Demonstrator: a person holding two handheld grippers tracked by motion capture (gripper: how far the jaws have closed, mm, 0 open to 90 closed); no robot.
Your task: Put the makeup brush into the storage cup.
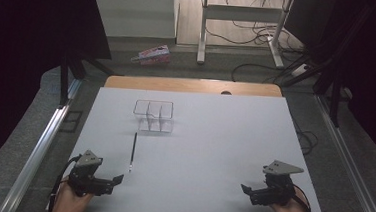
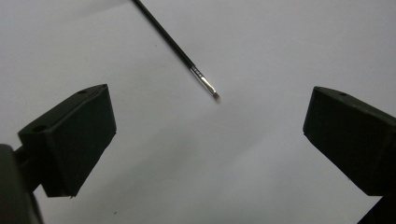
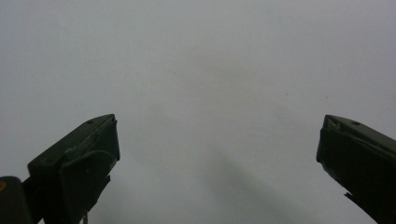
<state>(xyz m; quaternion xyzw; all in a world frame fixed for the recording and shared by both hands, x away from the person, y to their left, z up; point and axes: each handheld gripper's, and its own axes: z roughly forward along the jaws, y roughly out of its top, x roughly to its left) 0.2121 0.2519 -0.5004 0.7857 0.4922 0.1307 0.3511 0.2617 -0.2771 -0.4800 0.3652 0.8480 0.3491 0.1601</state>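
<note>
**Thin brush, wide tongs: where the pickup could slip**

A slim black paintbrush (image 1: 133,151) lies flat on the white tabletop (image 1: 213,153), its bristle tip toward the person and its handle pointing away toward a clear divided organiser (image 1: 153,115) standing farther back. The left tongs (image 1: 115,179) rest near the front edge, just beside the brush tip but apart from it. In the left gripper view the brush (image 2: 180,51) sits ahead of the left tongs (image 2: 210,135), whose jaws stand wide apart with nothing between them. The right tongs (image 1: 247,189) wait well off at the other side of the tabletop, likewise spread wide and empty; the right gripper view shows bare surface between its jaws.

The likely trouble is the brush's thinness. Lying flush on a smooth surface, it gives the jaws little to bite, so a closing grip may roll it sideways or skid it away. Clamping near the bristles could also bend them, or leave the long handle drooping and swinging. Dropping it into a narrow compartment then calls for careful tilting, since the light organiser could tip or slide if knocked.
</note>
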